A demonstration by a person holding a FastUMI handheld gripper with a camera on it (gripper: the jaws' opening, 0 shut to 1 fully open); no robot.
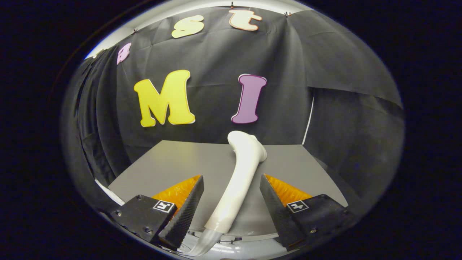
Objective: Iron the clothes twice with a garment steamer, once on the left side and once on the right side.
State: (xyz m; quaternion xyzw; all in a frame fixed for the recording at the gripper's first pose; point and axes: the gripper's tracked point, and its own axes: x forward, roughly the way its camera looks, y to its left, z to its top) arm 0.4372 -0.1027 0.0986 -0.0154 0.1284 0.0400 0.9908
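Observation:
A white garment steamer (pixel 240 177) lies on the grey table (pixel 173 162), its long handle running between my fingers and its head pointing away toward the booth wall. A clear hose leaves the handle's near end, below my fingers. My gripper (pixel 231 180) is open: the fingers stand on either side of the handle with a gap on each side, and neither pad touches it. I see no garment.
The table ends at the black cloth wall just beyond the steamer's head. Cloth also hangs along the left and right sides. Bare table surface lies to the left and right of the steamer.

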